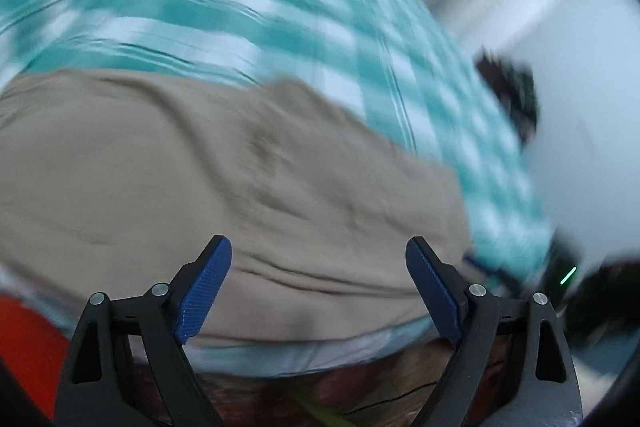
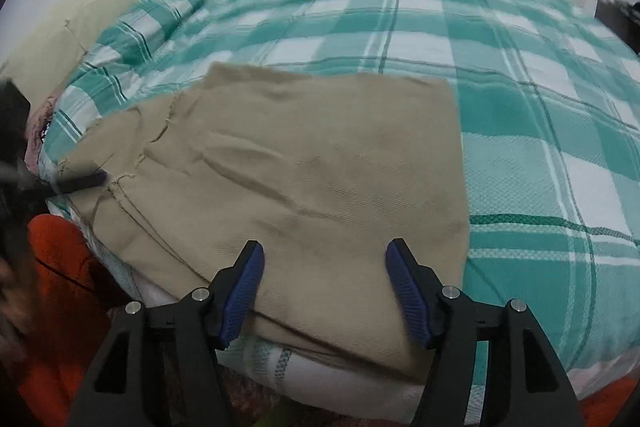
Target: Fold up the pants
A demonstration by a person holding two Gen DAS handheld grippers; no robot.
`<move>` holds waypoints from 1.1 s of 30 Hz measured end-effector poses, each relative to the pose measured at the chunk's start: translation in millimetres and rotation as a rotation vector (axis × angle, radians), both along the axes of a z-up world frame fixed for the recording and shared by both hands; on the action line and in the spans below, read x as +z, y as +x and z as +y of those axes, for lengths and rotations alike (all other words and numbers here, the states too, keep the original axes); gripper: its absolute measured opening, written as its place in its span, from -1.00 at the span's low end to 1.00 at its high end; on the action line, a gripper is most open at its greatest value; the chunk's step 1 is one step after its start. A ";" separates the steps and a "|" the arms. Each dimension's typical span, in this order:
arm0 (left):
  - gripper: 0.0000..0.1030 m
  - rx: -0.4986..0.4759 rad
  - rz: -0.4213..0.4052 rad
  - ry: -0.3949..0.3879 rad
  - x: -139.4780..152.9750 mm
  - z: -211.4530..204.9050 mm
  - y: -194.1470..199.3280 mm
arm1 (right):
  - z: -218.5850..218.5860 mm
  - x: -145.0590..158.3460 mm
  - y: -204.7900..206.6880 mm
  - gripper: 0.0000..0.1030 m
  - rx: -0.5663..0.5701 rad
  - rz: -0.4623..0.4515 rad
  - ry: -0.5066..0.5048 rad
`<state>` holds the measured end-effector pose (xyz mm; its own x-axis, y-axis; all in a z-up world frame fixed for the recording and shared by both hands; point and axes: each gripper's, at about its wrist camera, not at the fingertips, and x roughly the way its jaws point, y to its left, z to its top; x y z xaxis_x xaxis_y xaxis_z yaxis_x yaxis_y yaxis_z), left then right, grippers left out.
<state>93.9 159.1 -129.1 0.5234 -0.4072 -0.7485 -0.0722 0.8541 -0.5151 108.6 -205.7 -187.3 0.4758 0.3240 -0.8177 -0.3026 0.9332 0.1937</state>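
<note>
A: Your pants (image 2: 312,179) lie folded on the checked bed (image 2: 520,99), near its front edge; white cupboards behind.
B: Bed's right side is free; left gripper (image 1: 319,291) and right gripper (image 2: 324,291) fingers released, holding nothing.

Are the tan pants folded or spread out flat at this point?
Folded. The tan pants lie on the checked bedspread as a compact block with a straight far edge, and layered edges show near the front; neither tool holds them.

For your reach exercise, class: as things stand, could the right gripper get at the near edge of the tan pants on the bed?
Probably yes. The right gripper is open just above the pants, whose near edge lies uncovered on the checked bedspread.
</note>
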 end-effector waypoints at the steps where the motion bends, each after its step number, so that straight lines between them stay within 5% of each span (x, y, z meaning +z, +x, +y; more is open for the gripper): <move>1: 0.75 0.053 -0.004 -0.043 6.3 25.1 -4.8 | 0.7 0.3 -1.6 0.27 0.008 -0.007 -0.007; 7: 0.68 0.425 0.010 -0.299 10.6 171.7 -59.2 | -1.6 -0.1 1.8 0.41 0.005 -0.006 0.029; 9: 0.43 0.503 0.049 -0.318 -2.3 198.3 -69.4 | 3.7 -2.6 -1.1 0.46 0.015 -0.016 0.016; 20: 0.07 0.533 0.151 -0.340 -57.6 207.3 -47.3 | 6.3 -4.6 -1.7 0.57 0.020 -0.019 0.019; 27: 0.06 0.577 0.150 -0.341 -71.9 221.9 -39.8 | 6.6 -5.5 -1.4 0.57 0.019 -0.021 0.014; 28: -0.01 0.577 0.146 -0.345 -73.2 222.1 -40.1 | 6.8 -5.5 -1.6 0.57 0.019 -0.021 0.014; 29: -0.48 0.576 0.140 -0.346 -73.9 222.0 -40.1 | 6.9 -5.5 -1.5 0.57 0.019 -0.021 0.014; 30: -0.73 0.581 0.144 -0.324 -73.5 221.4 -40.7 | 7.1 -5.7 -1.3 0.57 0.019 -0.022 0.013; 33: -0.87 0.578 0.092 -0.340 -64.6 220.4 -52.9 | 7.8 -5.8 -1.7 0.60 0.019 -0.023 0.007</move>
<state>41.0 379.5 -193.6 0.6685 -0.3016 -0.6798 -0.5249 0.4561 -0.7186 106.9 -197.9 -193.1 0.4880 0.3387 -0.8045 -0.3246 0.9260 0.1929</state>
